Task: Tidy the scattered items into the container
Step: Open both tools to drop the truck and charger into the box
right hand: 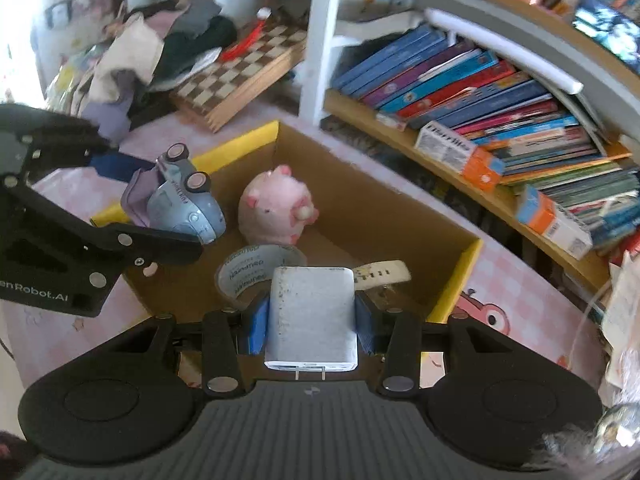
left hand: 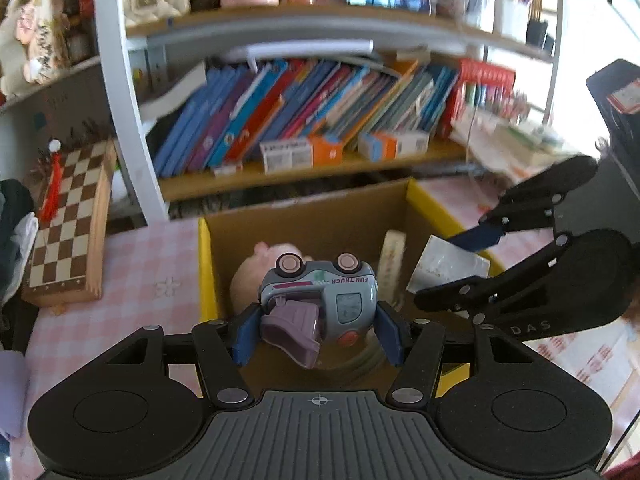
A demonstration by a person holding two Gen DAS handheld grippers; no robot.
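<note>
Cardboard box (right hand: 460,276) with yellow rim flaps sits on the pink checked tablecloth (left hand: 132,272) near the bookshelf (left hand: 304,168). Only the right wrist view shows the box floor plainly: a pink plush pig (right hand: 276,208) toward the far corner, a roll of clear tape (right hand: 248,272) and a cream strap (right hand: 384,272) at the near side. The left wrist view adds the chessboard (left hand: 68,224) at the table's left edge. The left gripper (left hand: 318,332) is clamped on a grey-blue toy truck (left hand: 332,292), wheels up, above the box's near edge. The right gripper (right hand: 312,324) is clamped on a white charger block (right hand: 312,312) over the box.
</note>
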